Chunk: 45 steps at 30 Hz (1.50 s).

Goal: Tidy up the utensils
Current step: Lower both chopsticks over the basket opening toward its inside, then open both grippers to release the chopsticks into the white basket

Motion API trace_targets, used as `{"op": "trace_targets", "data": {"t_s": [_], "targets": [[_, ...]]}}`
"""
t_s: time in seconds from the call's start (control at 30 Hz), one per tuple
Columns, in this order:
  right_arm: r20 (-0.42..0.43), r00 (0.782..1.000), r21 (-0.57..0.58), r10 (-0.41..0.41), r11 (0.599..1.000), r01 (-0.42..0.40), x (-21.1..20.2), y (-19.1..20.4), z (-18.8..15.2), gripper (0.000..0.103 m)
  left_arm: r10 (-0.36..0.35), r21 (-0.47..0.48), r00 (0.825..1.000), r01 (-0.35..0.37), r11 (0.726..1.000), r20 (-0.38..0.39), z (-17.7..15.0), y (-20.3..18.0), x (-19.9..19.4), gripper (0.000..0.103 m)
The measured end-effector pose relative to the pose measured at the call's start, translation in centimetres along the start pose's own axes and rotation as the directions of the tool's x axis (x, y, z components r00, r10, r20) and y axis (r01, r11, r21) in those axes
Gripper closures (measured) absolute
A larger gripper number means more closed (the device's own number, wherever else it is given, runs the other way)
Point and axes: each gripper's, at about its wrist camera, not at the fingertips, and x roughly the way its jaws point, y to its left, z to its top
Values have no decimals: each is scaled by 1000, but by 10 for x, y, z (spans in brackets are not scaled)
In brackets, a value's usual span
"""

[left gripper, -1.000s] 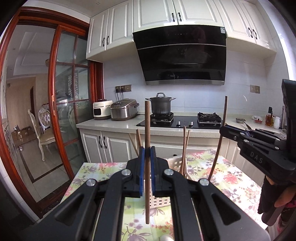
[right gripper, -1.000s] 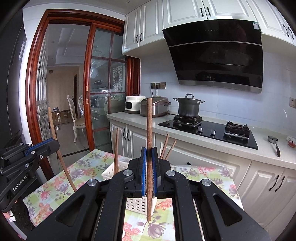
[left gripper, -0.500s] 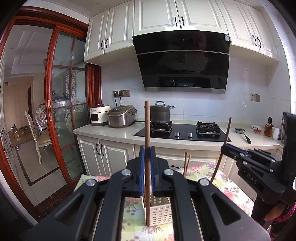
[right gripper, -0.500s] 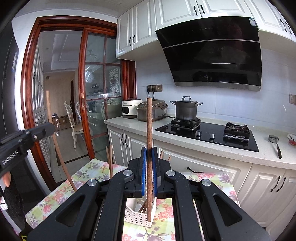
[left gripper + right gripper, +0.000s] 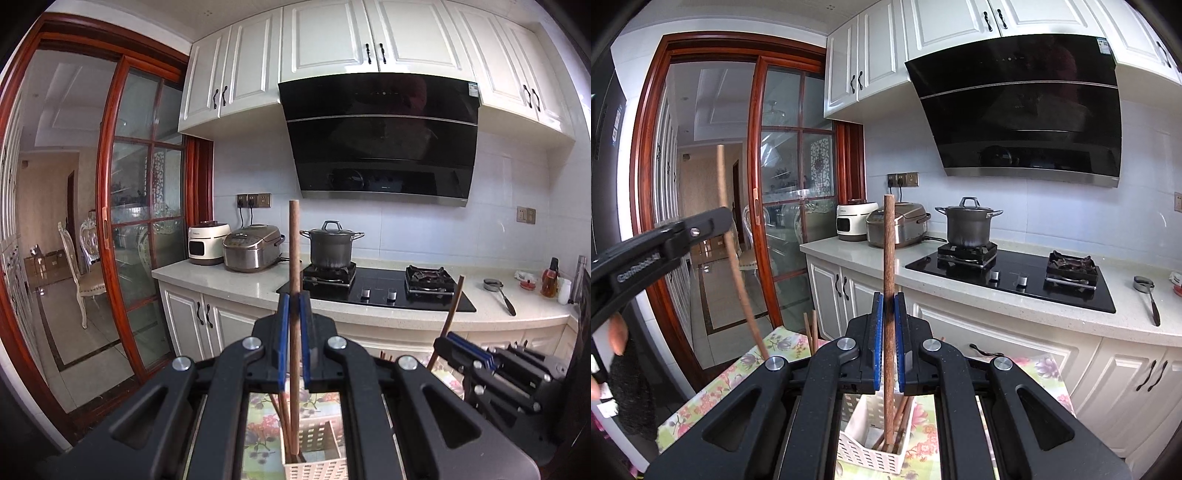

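In the left wrist view my left gripper (image 5: 294, 306) is shut on a brown chopstick (image 5: 294, 251) held upright. Its lower end hangs over a white slotted basket (image 5: 317, 470) that holds other chopsticks. The right gripper (image 5: 452, 341) is at the right of this view with a tilted chopstick (image 5: 455, 302). In the right wrist view my right gripper (image 5: 889, 306) is shut on a dark chopstick (image 5: 888, 243), also upright, its tip at the opening of the basket (image 5: 862, 452). The left gripper (image 5: 722, 221) comes in from the left with its chopstick (image 5: 738, 280).
The basket stands on a floral tablecloth (image 5: 701, 398). Behind it runs a white counter (image 5: 236, 284) with two rice cookers (image 5: 253, 247), a pot (image 5: 331, 247) on the gas hob, a ladle (image 5: 498, 291) and bottles. A glass sliding door (image 5: 144, 240) is at the left.
Both grippers have risen and drawn back, each still shut on its chopstick. The basket has slid down to the bottom of both views, and the chopstick tips now hang at its opening.
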Motion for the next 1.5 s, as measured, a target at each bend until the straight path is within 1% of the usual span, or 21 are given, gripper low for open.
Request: {"op": "trace_targets", "data": {"t_s": [0.17,0.4,0.63,0.73,0.87,1.03,1.17,1.27,1.3,1.33,1.37,1.4,1.43,1.47,1.5], "targets": [[-10,1000,13,14,1000,-13,14,1,-3,97,1,-41,1000,-1,999,-7,-3,4,19,97],[-55,998,52,44,998,-41,36,-7,-18,97,-16,-80,995,9,997,-96,-25,13,55,97],[-127,989,72,69,996,-60,60,-7,-34,97,-49,-124,979,25,992,-199,-59,22,87,97],[-145,987,61,72,996,-64,66,-2,-39,97,-55,-120,973,28,992,-225,-72,22,94,97],[-153,985,47,80,996,-74,72,3,-41,97,-56,-110,971,31,993,-233,-81,21,96,97],[-166,983,18,75,997,-73,80,9,-46,97,-57,-109,968,31,994,-245,-87,24,101,97],[-191,978,30,84,996,-80,90,8,-53,96,-61,-118,962,31,993,-264,-91,27,104,97],[-202,976,48,86,996,-78,94,3,-56,91,-56,-117,962,25,993,-269,-94,28,106,95],[-205,975,51,85,996,-76,95,2,-57,90,-56,-118,962,24,993,-269,-94,29,106,92],[-206,975,53,82,996,-72,96,0,-58,86,-55,-121,962,24,992,-268,-95,30,106,86],[-205,975,55,82,996,-72,96,-1,-58,78,-53,-123,962,21,992,-267,-95,30,105,84],[-203,976,59,82,996,-72,96,-2,-59,74,-51,-125,963,18,992,-265,-95,30,105,81],[-199,977,64,81,996,-69,95,-3,-59,66,-49,-128,964,16,992,-263,-95,31,105,79],[-194,978,71,82,995,-69,94,-5,-58,64,-49,-130,964,15,991,-261,-95,32,104,77],[-192,978,76,83,995,-69,93,-7,-58,64,-49,-133,964,14,991,-260,-96,32,103,71]]}}
